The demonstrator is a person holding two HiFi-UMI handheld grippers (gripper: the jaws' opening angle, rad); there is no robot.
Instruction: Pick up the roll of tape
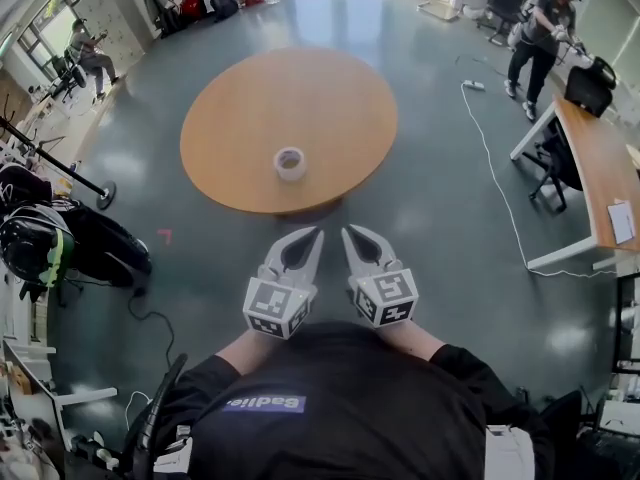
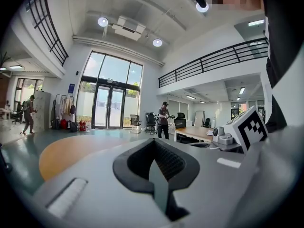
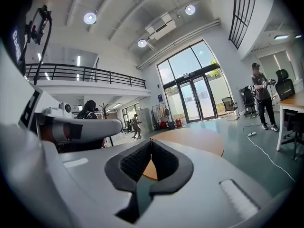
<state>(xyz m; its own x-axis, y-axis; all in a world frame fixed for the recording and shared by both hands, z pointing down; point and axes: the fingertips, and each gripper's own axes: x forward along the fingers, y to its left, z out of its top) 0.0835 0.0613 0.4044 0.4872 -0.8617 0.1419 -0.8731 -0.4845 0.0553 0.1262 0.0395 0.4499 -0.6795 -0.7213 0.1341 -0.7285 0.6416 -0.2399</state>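
Note:
A white roll of tape (image 1: 290, 163) lies flat near the front edge of a round wooden table (image 1: 250, 98). Both grippers hover over the floor short of the table, side by side and pointing at it. My left gripper (image 1: 317, 231) is shut with nothing in it, its tips meeting in the left gripper view (image 2: 154, 141). My right gripper (image 1: 346, 230) is likewise shut and empty, its tips touching in the right gripper view (image 3: 151, 140). The tabletop (image 3: 194, 139) shows past the right jaws. The tape appears in neither gripper view.
A person (image 1: 540, 38) stands at the back right beside a long wooden desk (image 1: 600, 168), and a white cable (image 1: 490, 143) trails over the floor. Another person (image 1: 90, 56) sits at the back left. Dark bags and gear (image 1: 60, 243) crowd the left side.

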